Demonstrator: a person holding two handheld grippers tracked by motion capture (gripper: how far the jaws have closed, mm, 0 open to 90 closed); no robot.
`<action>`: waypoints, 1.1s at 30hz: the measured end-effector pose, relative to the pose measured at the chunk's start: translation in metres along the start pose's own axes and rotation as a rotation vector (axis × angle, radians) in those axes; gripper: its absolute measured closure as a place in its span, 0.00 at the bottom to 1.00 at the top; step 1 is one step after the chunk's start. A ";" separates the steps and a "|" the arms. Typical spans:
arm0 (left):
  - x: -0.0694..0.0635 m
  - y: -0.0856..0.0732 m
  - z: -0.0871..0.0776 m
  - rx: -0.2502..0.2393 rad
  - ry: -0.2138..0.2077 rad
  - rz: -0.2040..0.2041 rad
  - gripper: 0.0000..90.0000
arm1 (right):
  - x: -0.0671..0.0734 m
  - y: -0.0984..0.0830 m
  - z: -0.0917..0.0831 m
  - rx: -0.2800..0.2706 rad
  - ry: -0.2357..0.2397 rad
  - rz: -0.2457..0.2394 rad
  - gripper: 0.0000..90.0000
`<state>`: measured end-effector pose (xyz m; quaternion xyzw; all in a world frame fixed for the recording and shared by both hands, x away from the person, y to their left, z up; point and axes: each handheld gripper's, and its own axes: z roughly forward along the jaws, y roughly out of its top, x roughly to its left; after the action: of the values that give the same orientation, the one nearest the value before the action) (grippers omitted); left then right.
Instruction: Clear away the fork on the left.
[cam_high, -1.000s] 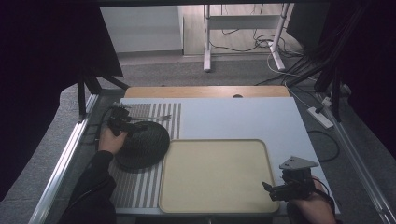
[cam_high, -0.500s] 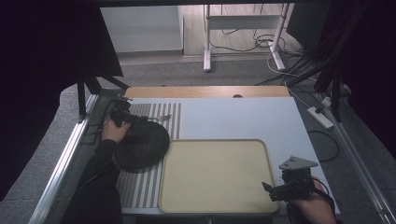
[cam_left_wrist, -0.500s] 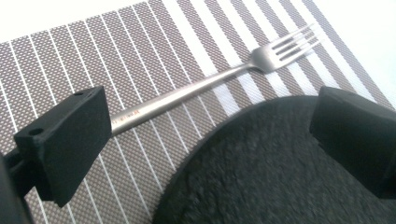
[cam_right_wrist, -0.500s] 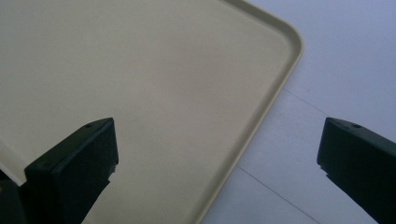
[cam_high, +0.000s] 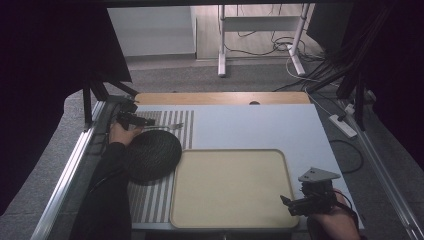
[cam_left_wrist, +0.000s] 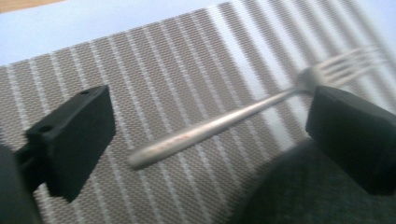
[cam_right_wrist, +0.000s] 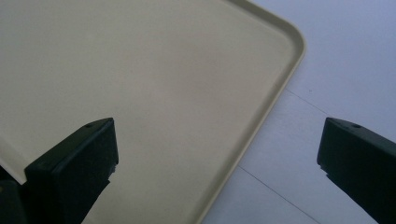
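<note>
While the tray (cam_high: 230, 190) lies bare, left gripper (cam_left_wrist: 210, 140) straddles fork (cam_left_wrist: 224, 125)

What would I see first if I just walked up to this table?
Probably the big empty beige tray in the middle, with the right gripper open at its near right corner. Next, the dark round mat on the striped placemat at the left, where the left gripper opens around a fork.
</note>
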<state>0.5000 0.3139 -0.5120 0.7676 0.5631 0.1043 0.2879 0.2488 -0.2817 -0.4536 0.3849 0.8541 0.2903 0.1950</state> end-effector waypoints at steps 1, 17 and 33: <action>0.002 0.001 0.001 0.014 0.022 -0.002 0.16 | 0.000 0.000 0.000 -0.001 0.002 0.001 0.00; 0.019 0.003 0.016 0.116 0.096 -0.052 0.99 | 0.000 0.000 0.000 0.003 0.011 -0.012 0.00; 0.003 -0.008 0.001 0.283 -0.009 0.032 0.99 | 0.003 0.001 0.002 0.013 0.008 -0.036 0.00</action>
<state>0.4950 0.3183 -0.5183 0.8099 0.5585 0.0250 0.1775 0.2483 -0.2786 -0.4547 0.3698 0.8635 0.2825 0.1944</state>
